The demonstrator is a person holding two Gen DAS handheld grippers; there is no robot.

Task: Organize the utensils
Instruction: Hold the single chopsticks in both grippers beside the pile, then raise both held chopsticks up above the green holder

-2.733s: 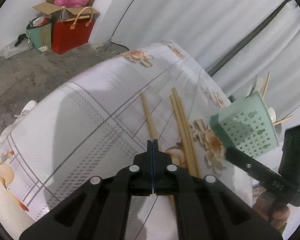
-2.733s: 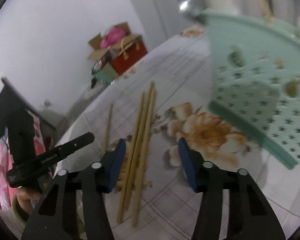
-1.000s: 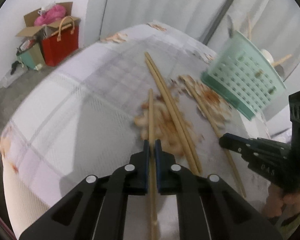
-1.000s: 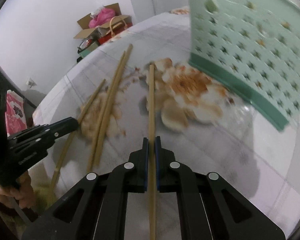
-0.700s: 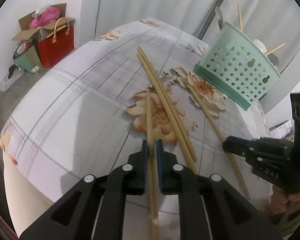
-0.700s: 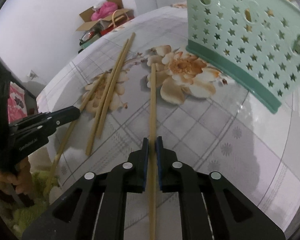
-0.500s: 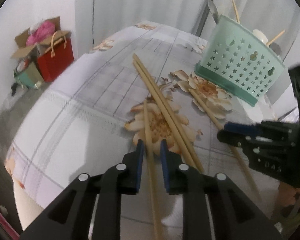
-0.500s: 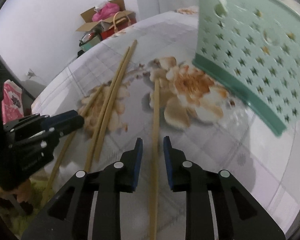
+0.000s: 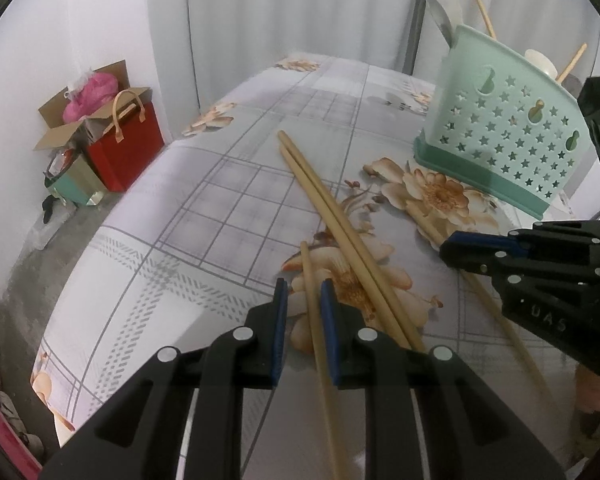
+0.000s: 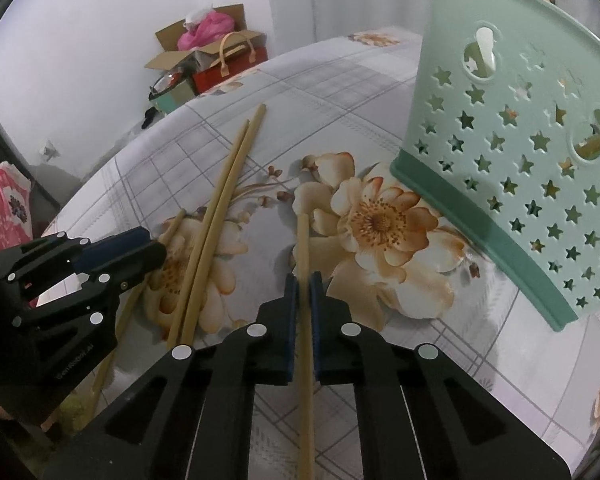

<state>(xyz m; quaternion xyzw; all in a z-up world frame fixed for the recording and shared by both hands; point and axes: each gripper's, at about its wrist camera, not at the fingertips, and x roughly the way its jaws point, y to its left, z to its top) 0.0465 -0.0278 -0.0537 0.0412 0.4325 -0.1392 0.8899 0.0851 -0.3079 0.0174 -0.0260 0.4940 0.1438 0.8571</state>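
Observation:
Four wooden chopsticks lie on the flowered tablecloth (image 9: 220, 220). My left gripper (image 9: 303, 286) is open; one chopstick (image 9: 309, 272) lies between its blue pads, with a gap on the left side. A pair of chopsticks (image 9: 324, 208) lies just right of it. My right gripper (image 10: 303, 280) is closing, and its pads press on another chopstick (image 10: 302, 240) that points toward the mint-green star-holed utensil holder (image 10: 520, 160). The holder (image 9: 500, 136) stands upright at the back right with a spoon and sticks in it. Each gripper shows in the other's view: right gripper (image 9: 446, 250), left gripper (image 10: 156, 248).
A red bag (image 9: 126, 144), a cardboard box (image 9: 92, 96) with pink stuff and a small green bag sit on the floor beyond the table's left edge. White curtains hang behind. A hand (image 9: 592, 400) shows under the right gripper.
Half a second ago both grippers stood slightly open around their chopsticks. The right one has closed on its chopstick again; the left one remains open. Both have drifted across the table.

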